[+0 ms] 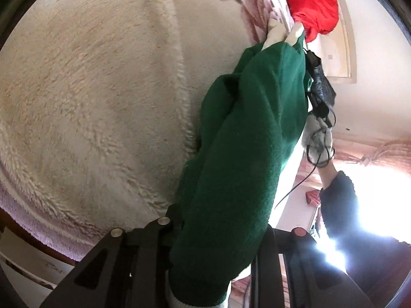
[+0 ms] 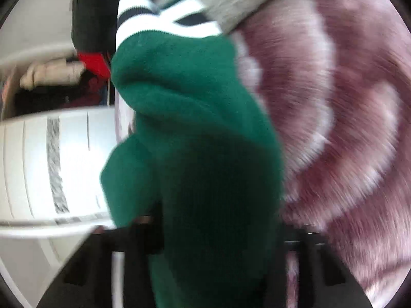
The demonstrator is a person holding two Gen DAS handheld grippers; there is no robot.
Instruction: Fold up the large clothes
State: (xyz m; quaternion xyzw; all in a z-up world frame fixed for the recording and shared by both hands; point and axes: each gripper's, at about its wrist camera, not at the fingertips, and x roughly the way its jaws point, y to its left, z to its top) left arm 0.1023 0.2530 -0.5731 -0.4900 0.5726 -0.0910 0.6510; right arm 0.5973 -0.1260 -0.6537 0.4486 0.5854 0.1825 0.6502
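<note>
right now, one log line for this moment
left gripper: shut on green garment | right gripper: shut on green garment | over fluffy blanket

Cream and pink fluffy blanket (image 1: 90, 97) covers the bed. Pale wall (image 1: 372, 64) with a framed panel (image 1: 346, 38); pink curtains (image 1: 380, 151) beside a glaring bright window (image 1: 380, 205). White cabinet (image 2: 51, 166) stands left of the bed.

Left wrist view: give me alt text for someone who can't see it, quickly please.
A dark green fleece garment stretches from the left gripper at the bottom edge up to the right gripper, whose cream fingertips pinch its far end. Behind lies a cream plush blanket, with a red cloth bundle at the top.
</note>
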